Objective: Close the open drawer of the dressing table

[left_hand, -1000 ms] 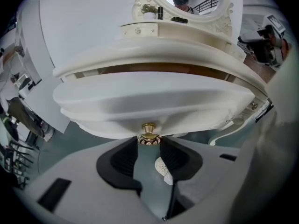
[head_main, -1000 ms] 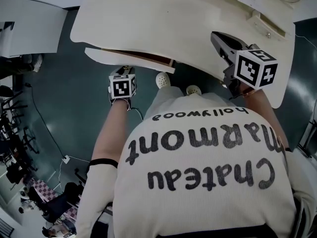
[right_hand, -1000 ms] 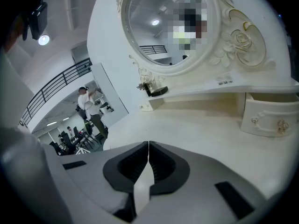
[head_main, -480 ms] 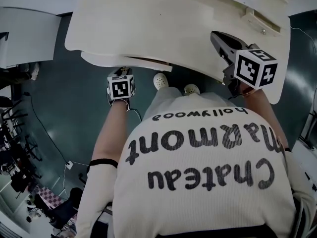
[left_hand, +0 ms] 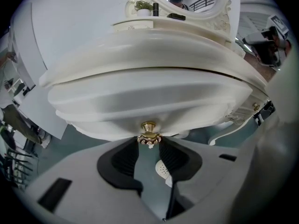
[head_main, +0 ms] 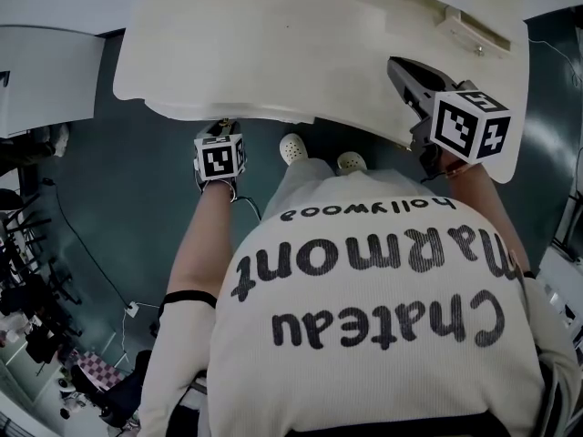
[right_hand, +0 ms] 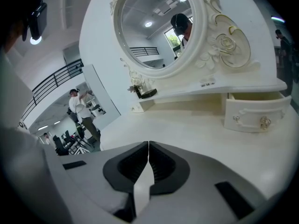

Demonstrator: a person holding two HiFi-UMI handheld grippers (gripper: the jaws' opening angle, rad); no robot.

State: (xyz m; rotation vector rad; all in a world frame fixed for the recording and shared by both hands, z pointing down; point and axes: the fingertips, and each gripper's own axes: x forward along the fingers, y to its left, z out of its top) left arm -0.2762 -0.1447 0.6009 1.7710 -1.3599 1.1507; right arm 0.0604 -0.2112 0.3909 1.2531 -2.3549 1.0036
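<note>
Drawer: head view, now almost flush under the tabletop, having slid in from its earlier overhang; closing judged nearly done. Left gripper view: left gripper clamps the brass knob below the tabletop. Right gripper view: right gripper closed, empty, above the tabletop.

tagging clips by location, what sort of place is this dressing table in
Probably a lab or studio hall, not a bedroom: balcony railing, a cable on the floor, chairs.
</note>
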